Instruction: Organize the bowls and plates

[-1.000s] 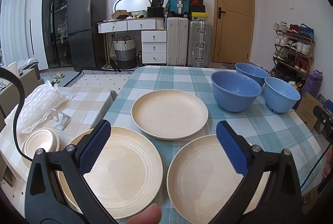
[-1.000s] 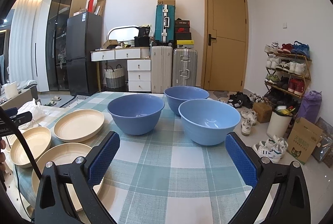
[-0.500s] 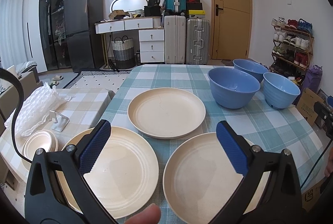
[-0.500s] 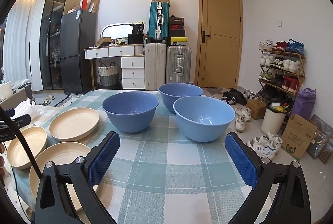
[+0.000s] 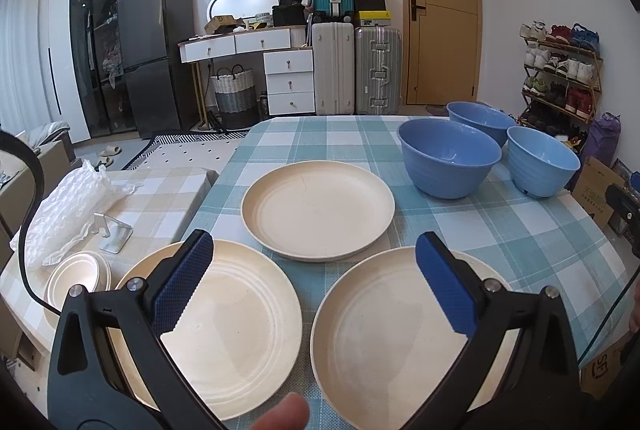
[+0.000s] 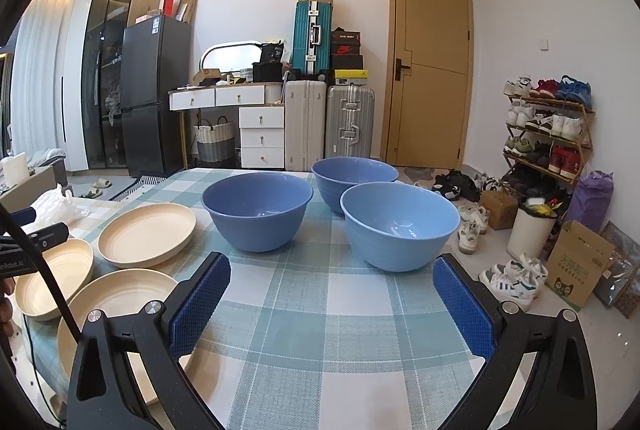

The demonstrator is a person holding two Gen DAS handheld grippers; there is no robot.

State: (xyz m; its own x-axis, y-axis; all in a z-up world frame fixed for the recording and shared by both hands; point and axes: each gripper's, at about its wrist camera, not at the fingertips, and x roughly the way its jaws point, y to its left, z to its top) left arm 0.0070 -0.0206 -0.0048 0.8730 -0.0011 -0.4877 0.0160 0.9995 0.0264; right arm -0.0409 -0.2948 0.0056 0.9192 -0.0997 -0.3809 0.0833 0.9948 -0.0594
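Three cream plates lie in a triangle on the checked cloth of the counter [image 5: 320,138]. From the left wrist view, the near-left plate [image 5: 224,330] sits at seven o'clock, the far plate [image 5: 318,208] at twelve, and the near-right plate [image 5: 384,334] at five. All three are apart, rims close but not touching. They look matte, faintly speckled and ringed inside, with a shallow raised rim; I'd guess a light, stiff moulded material, not heavy ceramic. The rim edge is the place to pinch, since the flat middles give nothing to hold.

The left gripper [image 5: 312,282] hangs over the two near plates, its blue-padded fingers [image 5: 182,286] spread wide and holding nothing.

Further right stand three blue bowls, deep, round and glossy: the middle bowl [image 6: 258,210] at eleven o'clock in the right wrist view, the far bowl [image 6: 354,180] at twelve, the near bowl [image 6: 400,224] at one. Their smooth curved walls look slippery; a grip across the lip seems safest, and they should nest.

The right gripper [image 6: 330,304] hovers before them, equally wide open and empty.
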